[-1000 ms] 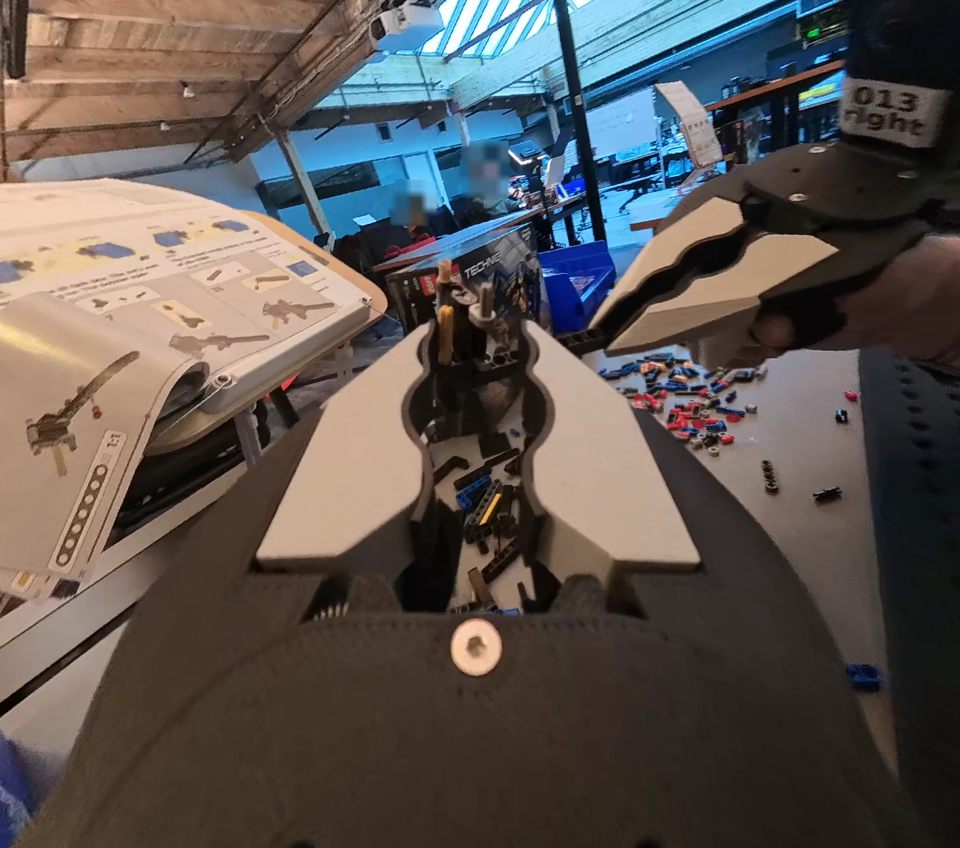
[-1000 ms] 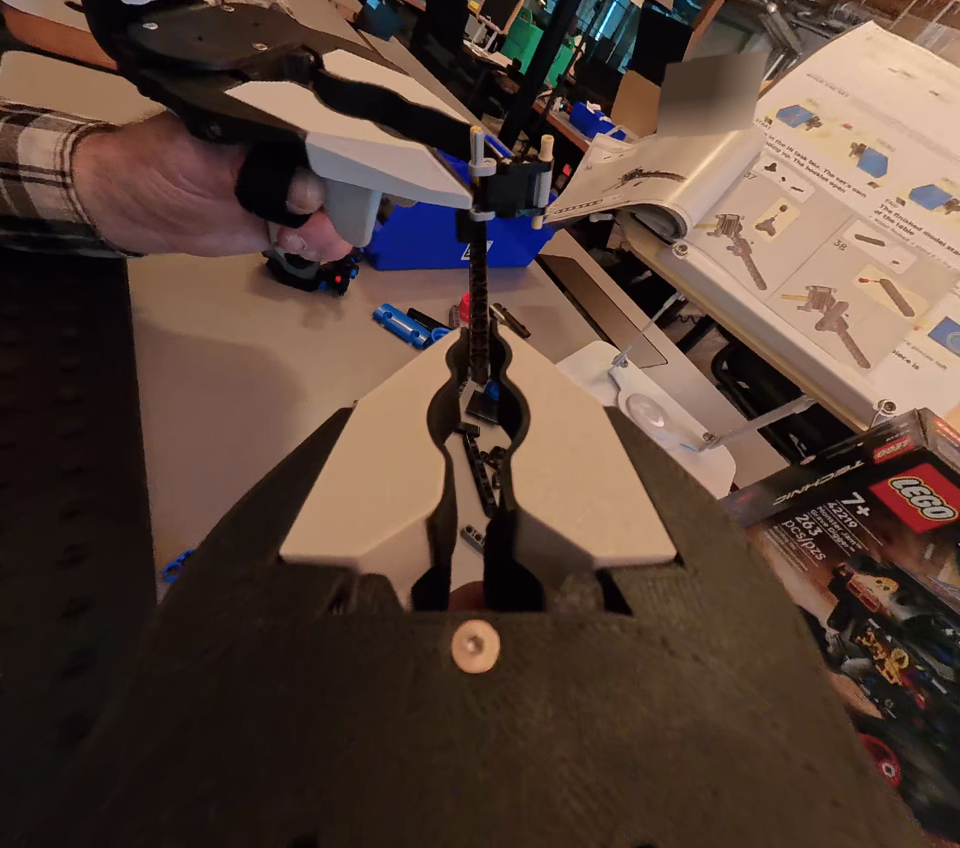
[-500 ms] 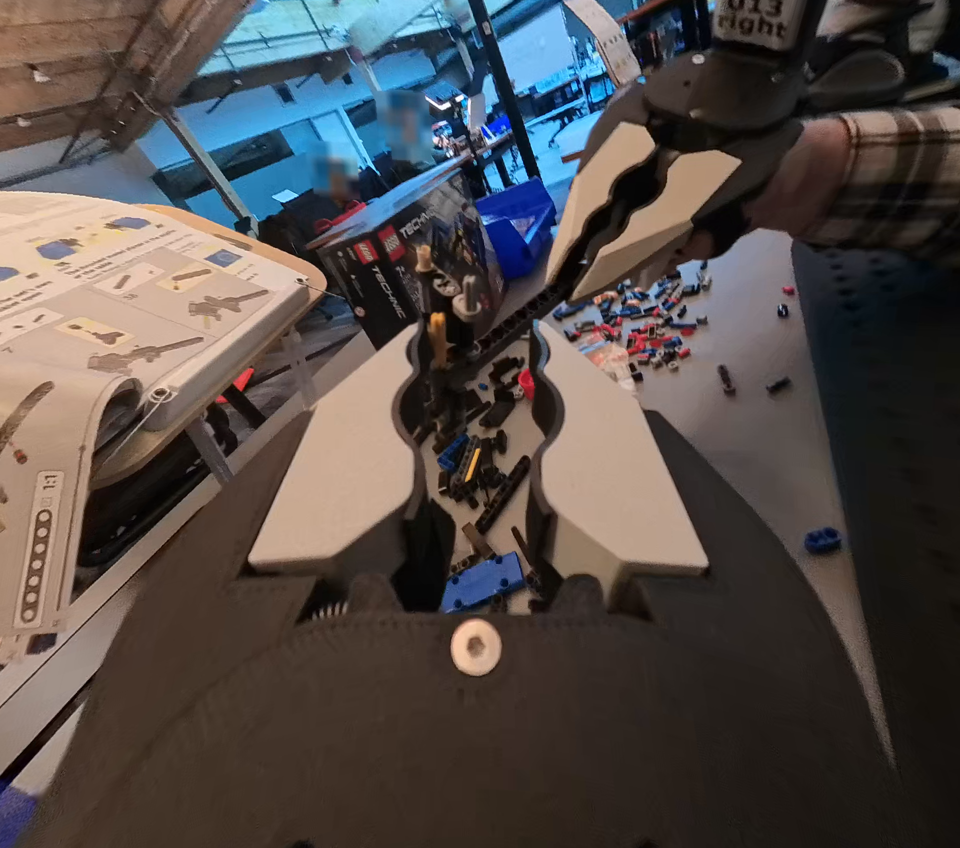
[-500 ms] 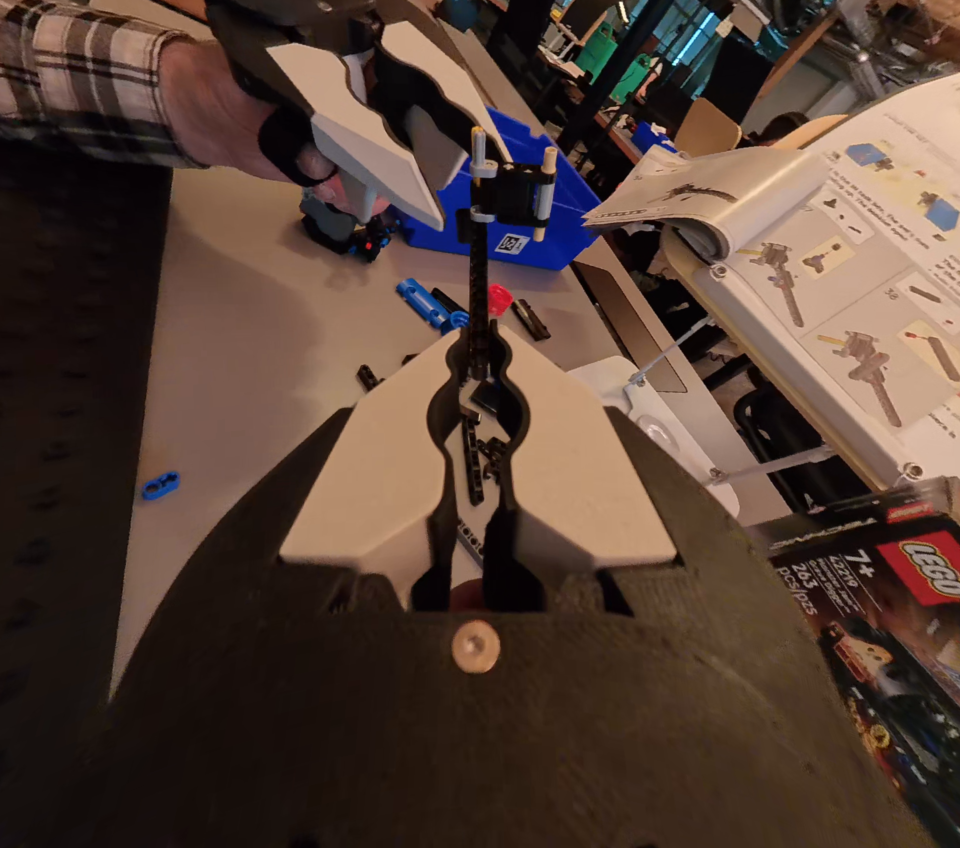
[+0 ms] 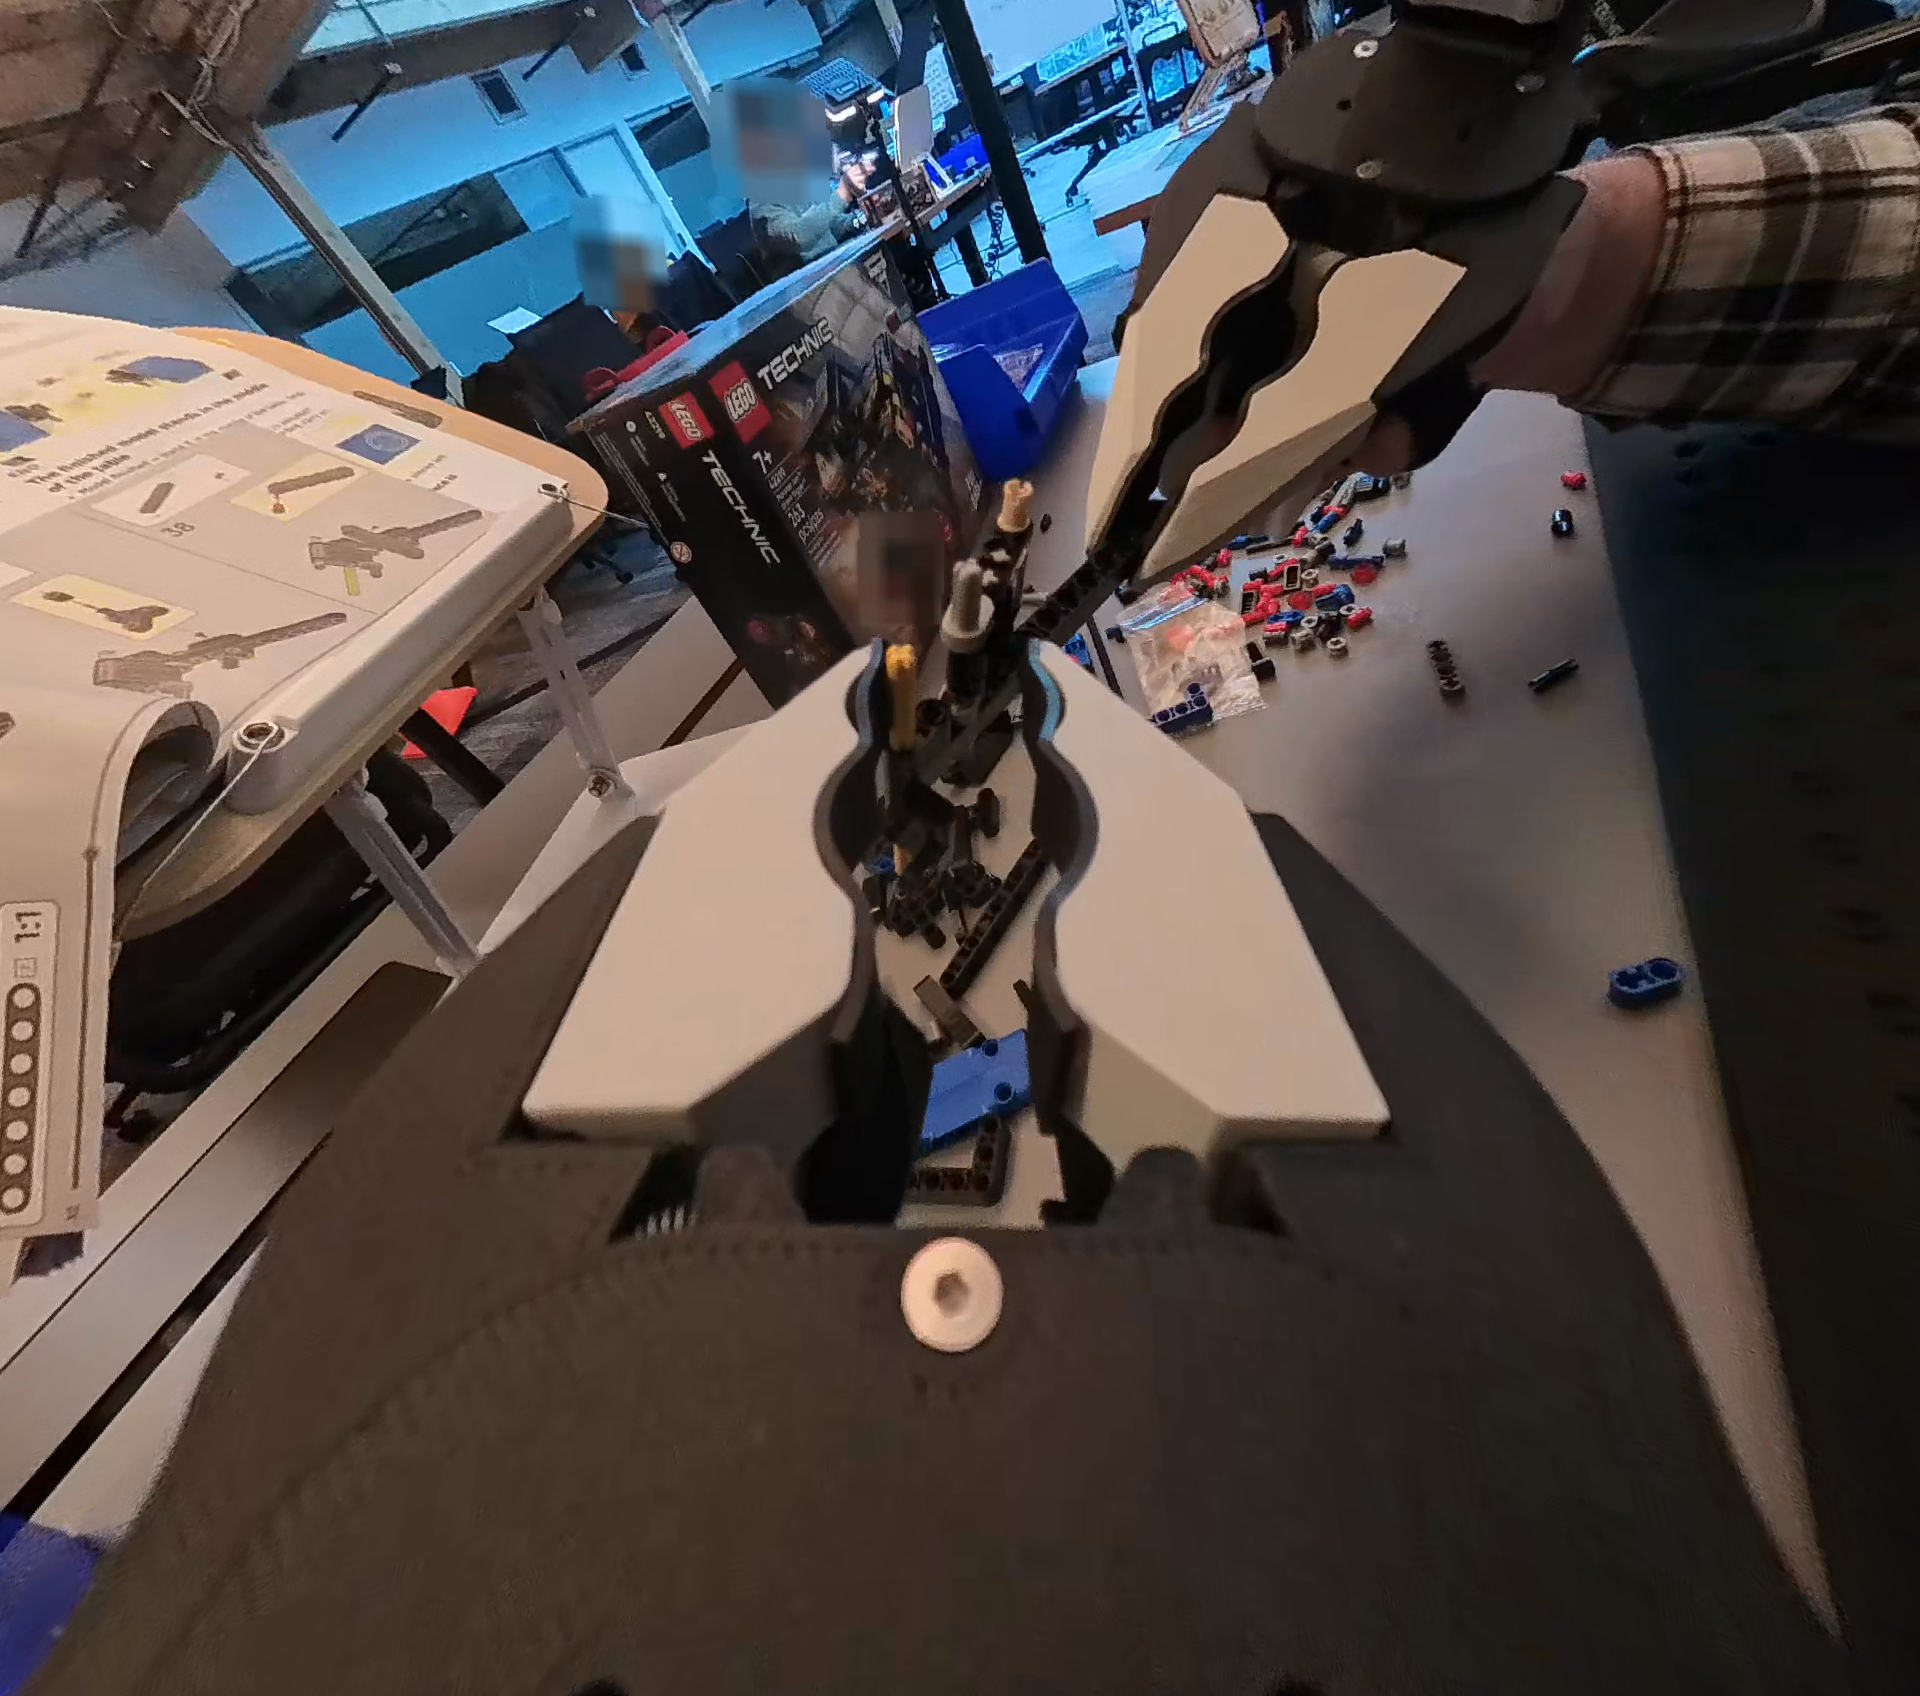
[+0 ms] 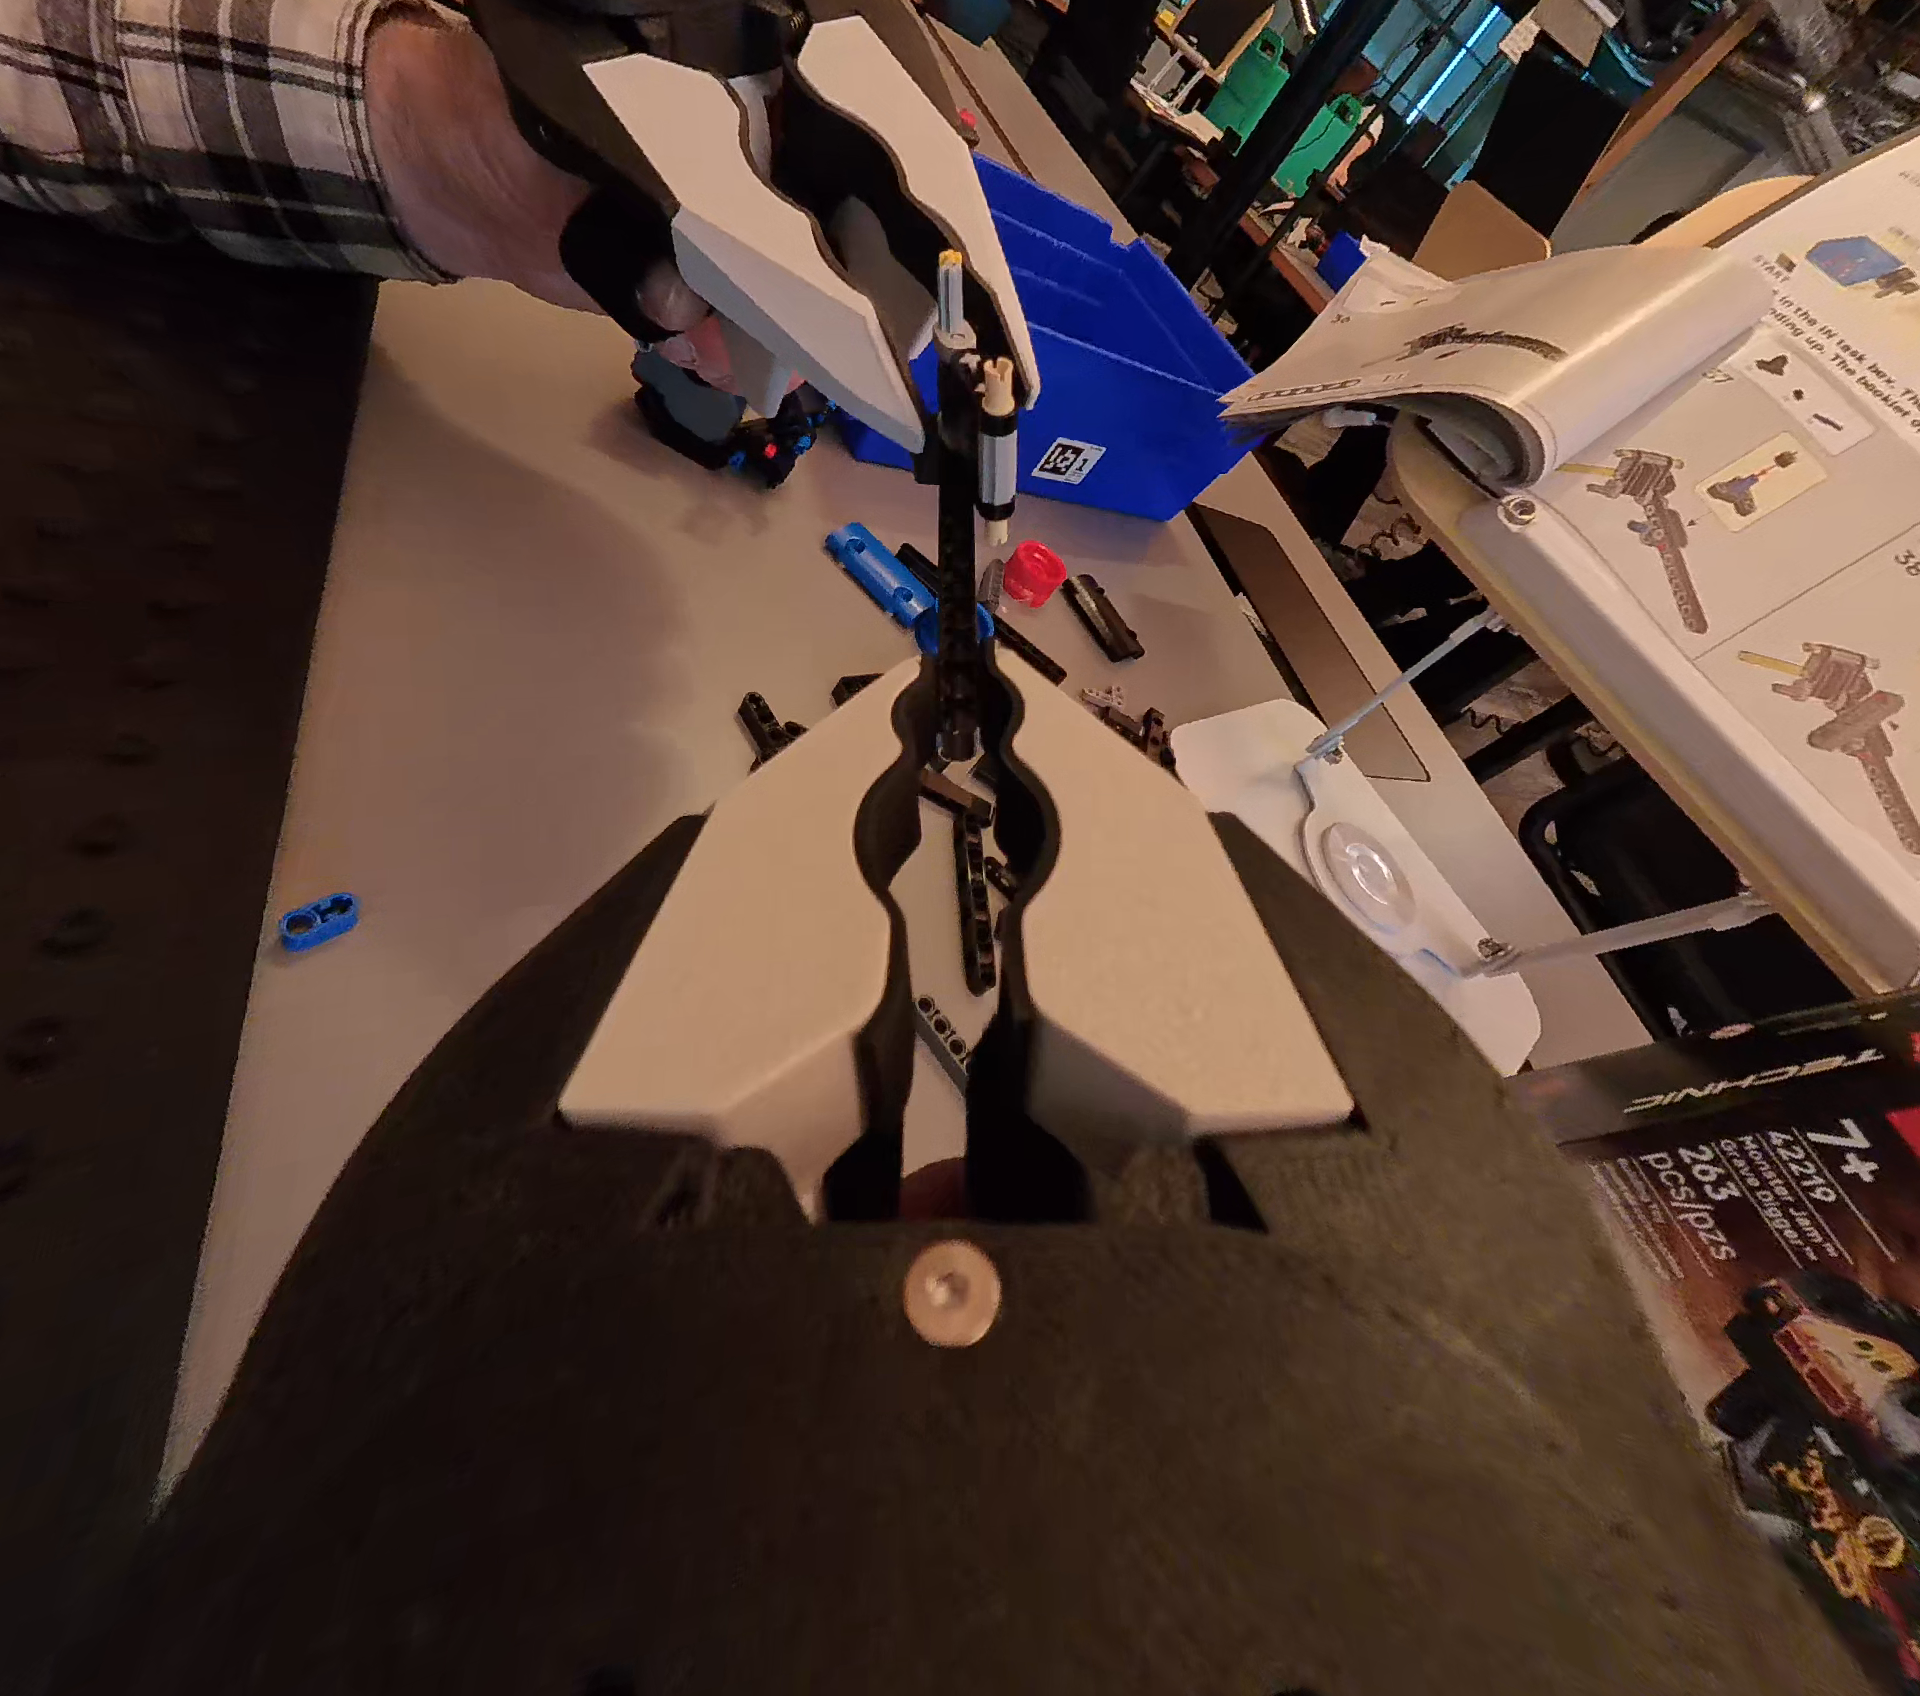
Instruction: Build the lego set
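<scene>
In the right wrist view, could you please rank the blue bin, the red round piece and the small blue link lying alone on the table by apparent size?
1. blue bin, by far the largest.
2. red round piece and small blue link: they look about alike, and the link lies nearer the camera, so I would not rank them.

Blue storage bin [image 6: 1101, 358] at the far edge of the grey desk [image 6: 499, 566]; black pole [image 5: 925, 25] behind.

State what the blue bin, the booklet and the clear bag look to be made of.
Blue bin: likely rigid moulded plastic, with an even colour and soft sheen. Booklet: printed paper, matte, its pages curling over. Clear bag: thin plastic film, see-through, wrinkled and glinting.
</scene>
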### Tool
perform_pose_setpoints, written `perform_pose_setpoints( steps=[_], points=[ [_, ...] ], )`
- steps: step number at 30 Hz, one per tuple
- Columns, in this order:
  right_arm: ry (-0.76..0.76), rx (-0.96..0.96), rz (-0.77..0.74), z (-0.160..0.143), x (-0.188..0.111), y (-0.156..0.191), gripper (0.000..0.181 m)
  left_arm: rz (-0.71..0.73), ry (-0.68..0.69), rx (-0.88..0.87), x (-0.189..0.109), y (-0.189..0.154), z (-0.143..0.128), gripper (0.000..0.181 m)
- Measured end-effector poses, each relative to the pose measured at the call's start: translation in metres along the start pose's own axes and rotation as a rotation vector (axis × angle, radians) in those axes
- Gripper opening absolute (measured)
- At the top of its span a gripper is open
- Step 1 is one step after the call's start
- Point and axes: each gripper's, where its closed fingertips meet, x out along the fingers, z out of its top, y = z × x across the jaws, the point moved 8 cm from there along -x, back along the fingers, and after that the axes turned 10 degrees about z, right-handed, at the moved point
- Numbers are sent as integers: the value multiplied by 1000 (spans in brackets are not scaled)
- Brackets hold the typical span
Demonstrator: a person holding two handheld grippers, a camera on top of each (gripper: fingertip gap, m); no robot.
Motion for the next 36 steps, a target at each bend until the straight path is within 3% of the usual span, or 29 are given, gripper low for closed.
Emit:
perform_pose_setpoints(
  steps=[8, 21, 36],
  points=[
    [3, -7, -28, -7, 3, -1, 6, 50, 15, 8, 4, 1, -2, 21],
    [79, -83, -61, -13, 16, 5, 6, 251, 101, -5, 18, 2, -6, 26],
    [111, -54, -17, -25, 14, 6, 6, 228, 37, -107, 5, 18, 0, 37]
  ],
)
